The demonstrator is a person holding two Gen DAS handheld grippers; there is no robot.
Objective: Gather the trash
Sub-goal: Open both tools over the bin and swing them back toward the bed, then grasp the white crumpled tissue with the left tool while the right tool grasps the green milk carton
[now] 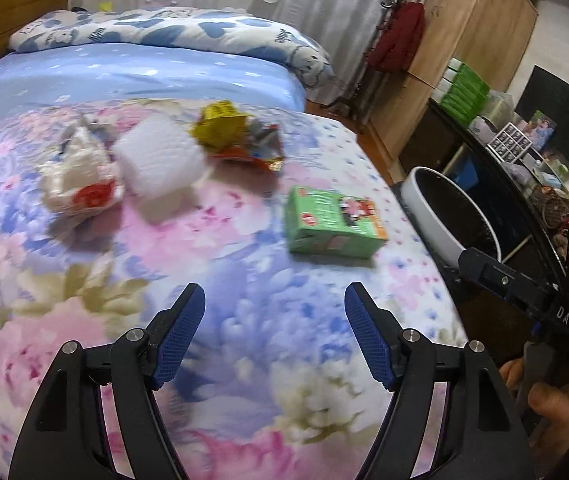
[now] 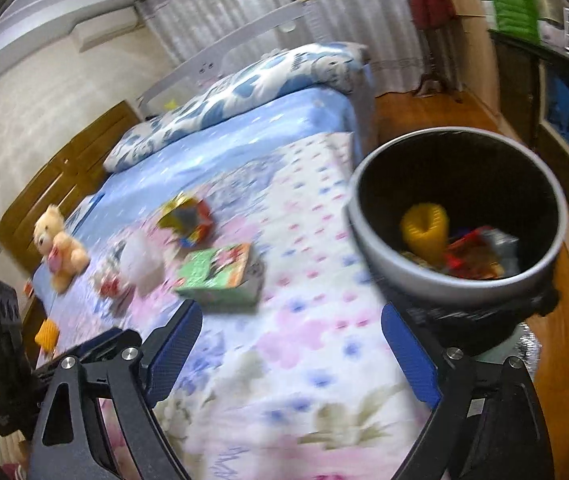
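Observation:
Trash lies on the flowered bedspread (image 1: 244, 340). A green carton (image 1: 334, 224) lies nearest, also in the right wrist view (image 2: 216, 276). Behind it are a white foam block (image 1: 160, 160), a crumpled white wrapper with red print (image 1: 78, 178) and yellow and red wrappers (image 1: 236, 132). A grey trash bin (image 2: 460, 208) with a black liner stands beside the bed and holds a yellow piece (image 2: 424, 226) and red wrappers. My left gripper (image 1: 274, 334) is open and empty above the bedspread, short of the carton. My right gripper (image 2: 290, 354) is open and empty beside the bin.
A teddy bear (image 2: 60, 248) sits far back on the bed near the wooden headboard. A blue patterned pillow (image 1: 172, 32) lies at the bed's far end. A wardrobe (image 1: 456, 48) and a dark cluttered shelf (image 1: 524, 152) stand to the right. The floor (image 2: 416, 112) is wood.

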